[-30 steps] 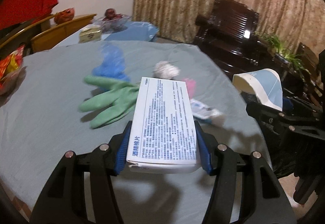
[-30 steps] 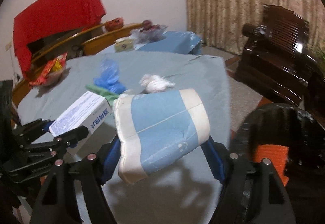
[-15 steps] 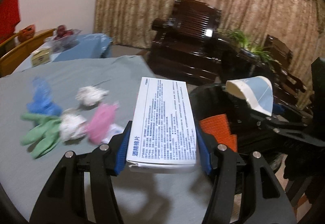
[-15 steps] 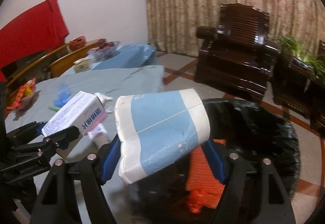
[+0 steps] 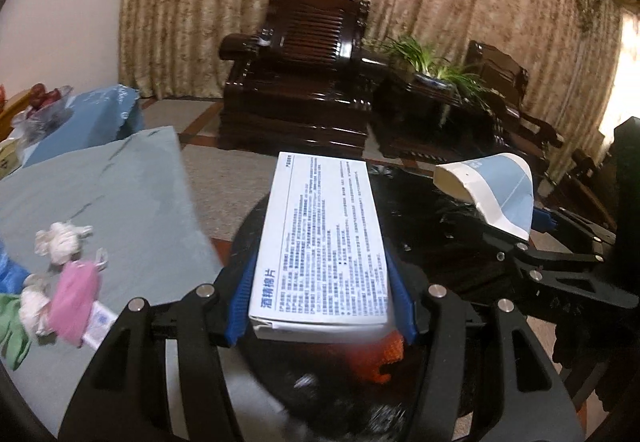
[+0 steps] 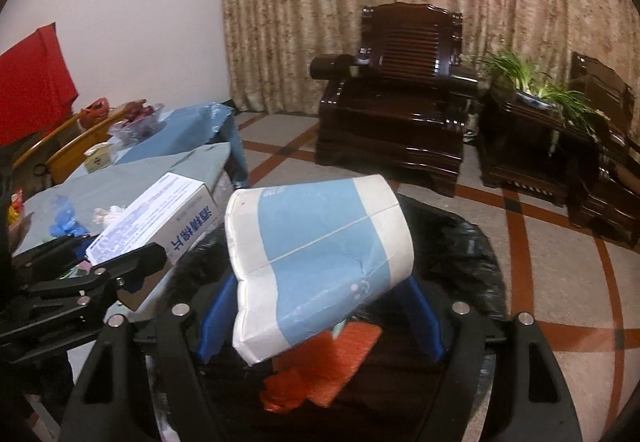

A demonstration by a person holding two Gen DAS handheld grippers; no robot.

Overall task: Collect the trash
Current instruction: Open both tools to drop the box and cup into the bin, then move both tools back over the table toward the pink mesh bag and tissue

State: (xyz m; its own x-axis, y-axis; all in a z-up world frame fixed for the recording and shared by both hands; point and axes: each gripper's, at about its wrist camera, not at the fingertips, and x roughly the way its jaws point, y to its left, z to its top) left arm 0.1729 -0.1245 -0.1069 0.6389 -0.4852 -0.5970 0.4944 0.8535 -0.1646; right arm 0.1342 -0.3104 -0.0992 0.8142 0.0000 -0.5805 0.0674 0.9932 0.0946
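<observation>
Surface near edge: rags, gloves remain. Left tool pinching box, right tool pinching blue-white pack, both over black bag; drop pending.

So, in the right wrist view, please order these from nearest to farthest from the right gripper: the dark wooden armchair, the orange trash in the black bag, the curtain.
1. Orange trash, just below the right gripper.
2. Dark wooden armchair, across the floor.
3. Curtain, behind the armchair.
</observation>
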